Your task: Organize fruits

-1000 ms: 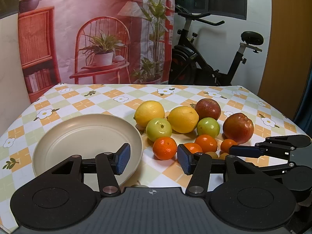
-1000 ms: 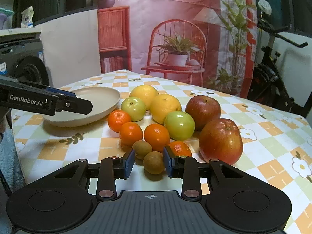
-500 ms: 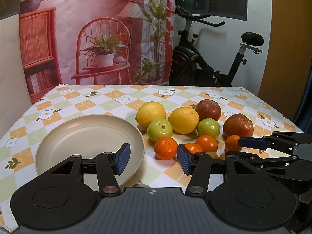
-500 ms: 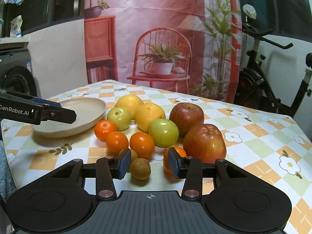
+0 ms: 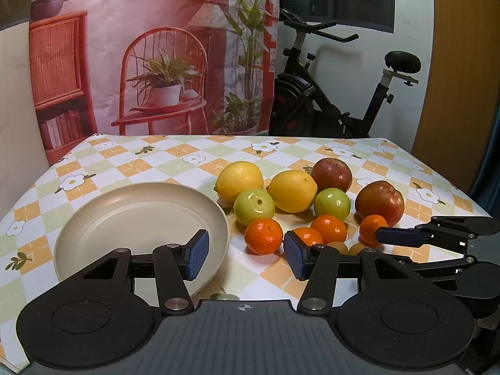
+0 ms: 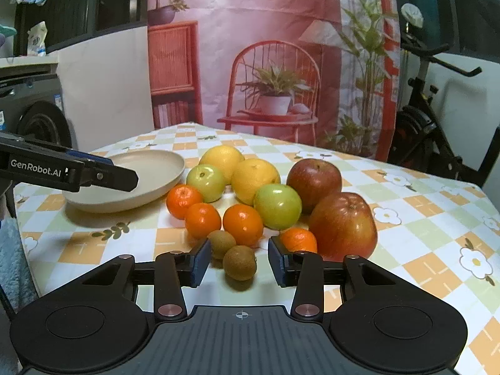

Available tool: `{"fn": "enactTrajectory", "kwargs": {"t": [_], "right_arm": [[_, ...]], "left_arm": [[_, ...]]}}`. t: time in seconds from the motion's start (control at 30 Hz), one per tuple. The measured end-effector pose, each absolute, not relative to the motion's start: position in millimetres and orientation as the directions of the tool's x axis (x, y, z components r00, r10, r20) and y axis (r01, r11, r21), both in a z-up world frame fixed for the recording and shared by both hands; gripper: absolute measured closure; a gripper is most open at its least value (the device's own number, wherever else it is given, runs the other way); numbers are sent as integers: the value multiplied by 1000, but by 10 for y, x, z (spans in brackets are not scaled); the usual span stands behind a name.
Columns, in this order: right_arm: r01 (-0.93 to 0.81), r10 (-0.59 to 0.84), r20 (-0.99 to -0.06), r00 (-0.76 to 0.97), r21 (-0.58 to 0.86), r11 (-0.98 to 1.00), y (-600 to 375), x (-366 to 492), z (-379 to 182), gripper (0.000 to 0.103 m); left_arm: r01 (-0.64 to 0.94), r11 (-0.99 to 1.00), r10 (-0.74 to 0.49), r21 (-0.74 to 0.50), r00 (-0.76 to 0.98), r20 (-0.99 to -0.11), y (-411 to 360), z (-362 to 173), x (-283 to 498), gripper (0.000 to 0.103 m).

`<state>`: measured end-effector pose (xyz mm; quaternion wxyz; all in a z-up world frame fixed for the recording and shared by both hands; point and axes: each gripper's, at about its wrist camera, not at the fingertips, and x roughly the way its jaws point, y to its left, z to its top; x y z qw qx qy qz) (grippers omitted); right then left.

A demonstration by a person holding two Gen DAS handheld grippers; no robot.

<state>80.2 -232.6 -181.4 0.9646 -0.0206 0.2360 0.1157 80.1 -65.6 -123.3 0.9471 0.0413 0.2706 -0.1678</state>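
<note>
Right gripper stood narrowly parted, jaws just closing around a kiwi without touching; left gripper gaped empty beside the plate.

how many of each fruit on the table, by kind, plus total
lemons: 2
green apples: 2
red apples: 2
mandarins: 4
small brown fruits: 2
total: 12 fruits, all on the tablecloth; none in the plate.

kiwis half-hidden behind left tongs
</note>
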Motion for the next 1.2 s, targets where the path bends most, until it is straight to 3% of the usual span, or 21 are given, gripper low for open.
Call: {"fn": "enactTrajectory", "kwargs": {"t": [0.2,0.63,0.73,1.03,1.2], "right_arm": [[-232,221,-484,846,39,972,-2325,852,-1840,72],[-218,231,-537,811,87,972,-2356,986,-1874,73],[-225,233,-548,804,83,971,-2336,1007,-1884,78],[-216,247,-502,829,120,969,-2444,920,-1832,79],[-215,255,-486,836,136,967,-2574,876,-1784,79]], "left_arm": [[341,940,-296,-13,797,-526,-658,-1233,799,47],[354,935,-313,-31,779,-543,-669,-1265,803,47],[358,933,-316,-32,775,-547,-676,-1264,801,47],[382,923,-337,-44,748,-572,-707,-1296,805,47],[392,918,-346,-60,719,-603,-761,-1343,846,55]]}}
